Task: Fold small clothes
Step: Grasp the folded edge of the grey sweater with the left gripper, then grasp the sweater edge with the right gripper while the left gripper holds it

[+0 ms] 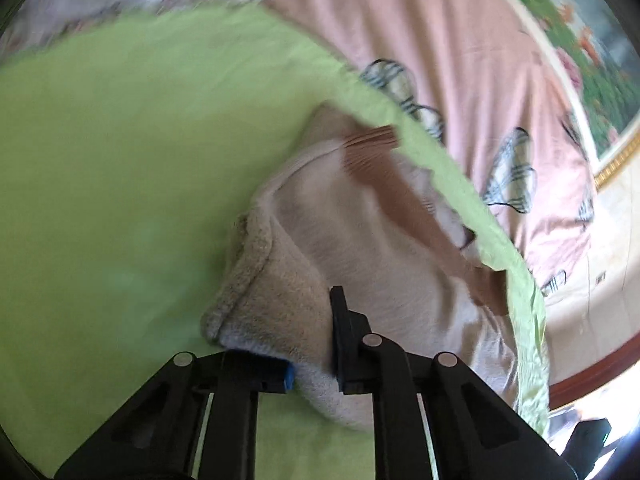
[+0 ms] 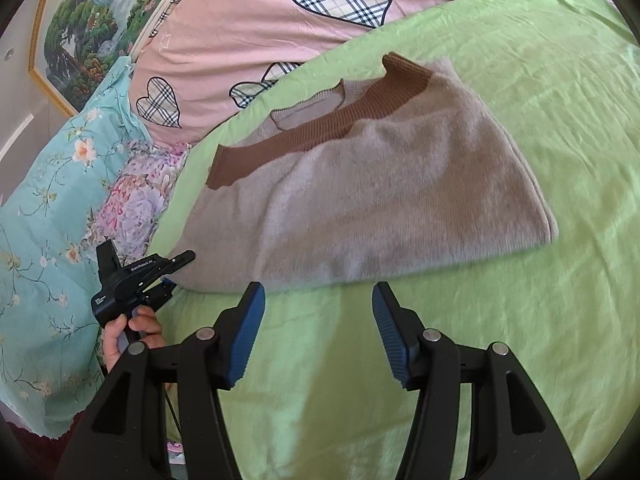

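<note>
A small beige knit vest [image 2: 372, 204] with brown ribbed trim lies on the green sheet [image 2: 540, 320], folded over on its right side. My left gripper [image 1: 312, 360] is shut on the vest's lower left corner [image 1: 276, 300], which is lifted off the sheet; the same gripper shows in the right wrist view [image 2: 168, 276] at the garment's left edge. My right gripper [image 2: 318, 332] is open and empty, just in front of the vest's near hem, not touching it.
A pink quilt [image 2: 248, 20] with plaid hearts lies beyond the vest. A teal floral cover [image 2: 44, 220] and a purple floral cloth [image 2: 136, 196] lie to the left. A framed painting [image 2: 76, 32] hangs at the far left.
</note>
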Tool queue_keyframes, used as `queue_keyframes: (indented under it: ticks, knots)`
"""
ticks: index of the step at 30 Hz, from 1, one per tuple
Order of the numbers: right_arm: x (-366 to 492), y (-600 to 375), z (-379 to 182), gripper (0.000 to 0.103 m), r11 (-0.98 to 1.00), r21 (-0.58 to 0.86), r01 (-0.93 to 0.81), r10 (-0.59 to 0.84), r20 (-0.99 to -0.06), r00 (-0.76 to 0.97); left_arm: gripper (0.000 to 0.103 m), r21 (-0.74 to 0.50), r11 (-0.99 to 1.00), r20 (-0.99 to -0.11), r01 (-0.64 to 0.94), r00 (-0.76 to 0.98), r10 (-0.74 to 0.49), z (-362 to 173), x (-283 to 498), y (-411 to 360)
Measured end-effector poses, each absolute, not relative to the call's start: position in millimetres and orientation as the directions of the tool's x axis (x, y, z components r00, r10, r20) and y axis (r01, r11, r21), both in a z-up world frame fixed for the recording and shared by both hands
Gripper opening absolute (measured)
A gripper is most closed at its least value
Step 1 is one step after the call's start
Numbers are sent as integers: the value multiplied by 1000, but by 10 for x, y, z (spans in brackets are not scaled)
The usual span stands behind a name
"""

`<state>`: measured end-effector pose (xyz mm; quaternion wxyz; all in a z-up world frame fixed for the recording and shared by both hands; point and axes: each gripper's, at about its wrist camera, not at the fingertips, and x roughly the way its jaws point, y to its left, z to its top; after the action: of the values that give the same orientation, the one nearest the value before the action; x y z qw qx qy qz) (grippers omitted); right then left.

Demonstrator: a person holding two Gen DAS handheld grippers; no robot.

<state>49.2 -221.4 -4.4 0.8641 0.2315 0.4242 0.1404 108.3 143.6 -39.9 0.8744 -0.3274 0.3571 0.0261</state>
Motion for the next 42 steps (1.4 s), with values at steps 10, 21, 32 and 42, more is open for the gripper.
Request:
queue_keyframes:
  ticks: [10, 21, 32, 42]
  knots:
    - [1404, -2512, -130, 57, 730, 680, -75, 605, -590, 535, 6, -367, 920, -584, 139, 735, -345, 155, 1283, 148]
    - [2482, -1875, -261, 65, 560, 809, -179, 815, -499, 294, 6, -398, 907, -634, 138, 673, -380, -138, 1465, -40]
    - [3260, -918, -269, 17, 639, 710, -297, 768, -605, 208, 6, -315, 936, -658, 159, 673, -336, -104, 1386, -141]
    - [2758, -2093, 236, 15, 687, 653, -317, 722, -569, 394, 7, -347, 874, -622, 341, 614, -487, 83, 1335, -961]
